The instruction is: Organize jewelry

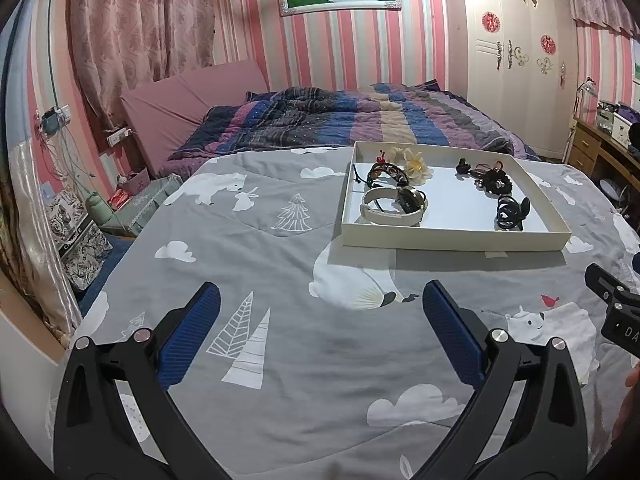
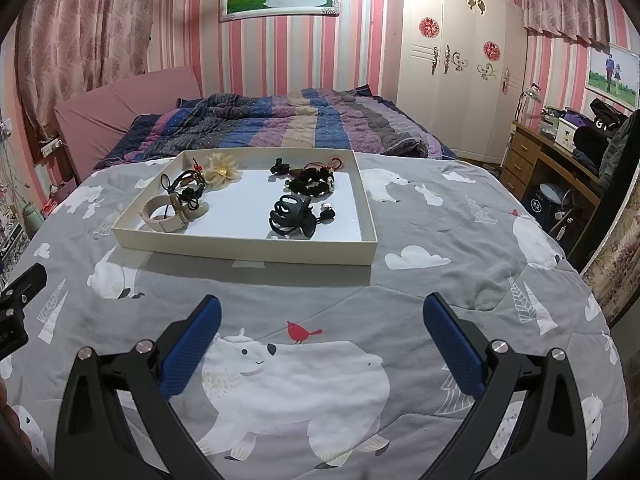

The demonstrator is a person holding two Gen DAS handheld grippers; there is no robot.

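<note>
Pre-grasp or just finished: left gripper (image 1: pixel 320 320) and right gripper (image 2: pixel 322 320) both spread empty over quilt (image 2: pixel 440 288), next reach into tray (image 2: pixel 248 246) for black claw clip (image 2: pixel 290 216).

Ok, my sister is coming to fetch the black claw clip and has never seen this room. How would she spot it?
On the grey polar-bear quilt lies a shallow cream tray. The black claw clip sits on the tray's white floor near its front wall, right of centre. Unlike the beige band on the left and the black scrunchie behind, it is glossy plastic with curved interlocking teeth.
</note>
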